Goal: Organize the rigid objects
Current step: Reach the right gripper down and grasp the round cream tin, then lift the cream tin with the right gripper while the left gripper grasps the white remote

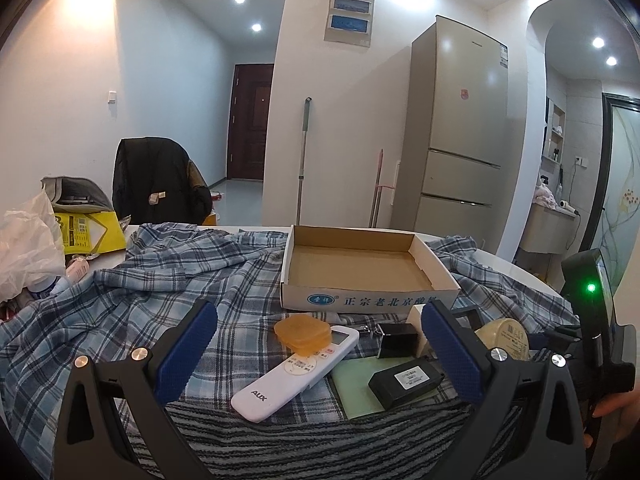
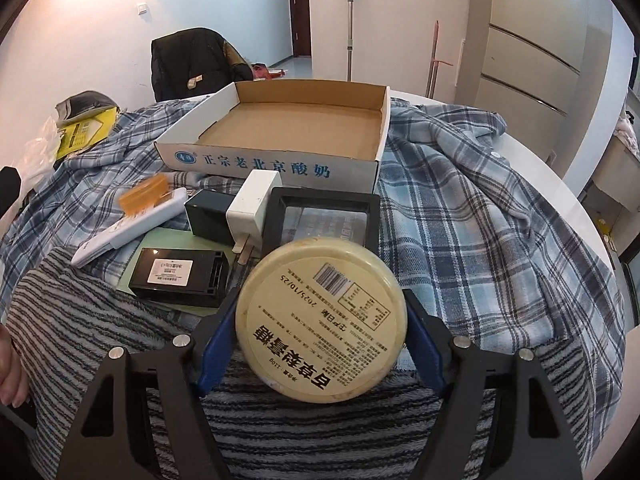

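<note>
My right gripper (image 2: pixel 322 320) is shut on a round cream tin (image 2: pixel 322 316), held tilted with its labelled bottom facing the camera; the tin also shows in the left wrist view (image 1: pixel 506 338). My left gripper (image 1: pixel 318 344) is open and empty above a white AUX remote (image 1: pixel 294 374) with an orange case (image 1: pixel 304 330) lying on it. An empty cardboard tray (image 2: pixel 378 120) stands behind the pile, also in the left wrist view (image 1: pixel 368 298). A black battery box (image 2: pixel 180 276), a small black box (image 2: pixel 208 216), a white plug adapter (image 2: pixel 254 206) and a black frame (image 2: pixel 372 208) lie beside them.
Everything lies on a plaid shirt (image 2: pixel 460 208) and a striped towel (image 2: pixel 80 328) over a white round table (image 2: pixel 560 184). A yellow package (image 1: pixel 86 226) and white plastic bag (image 1: pixel 24 248) sit at the left. A chair with a black jacket (image 1: pixel 160 180) stands behind.
</note>
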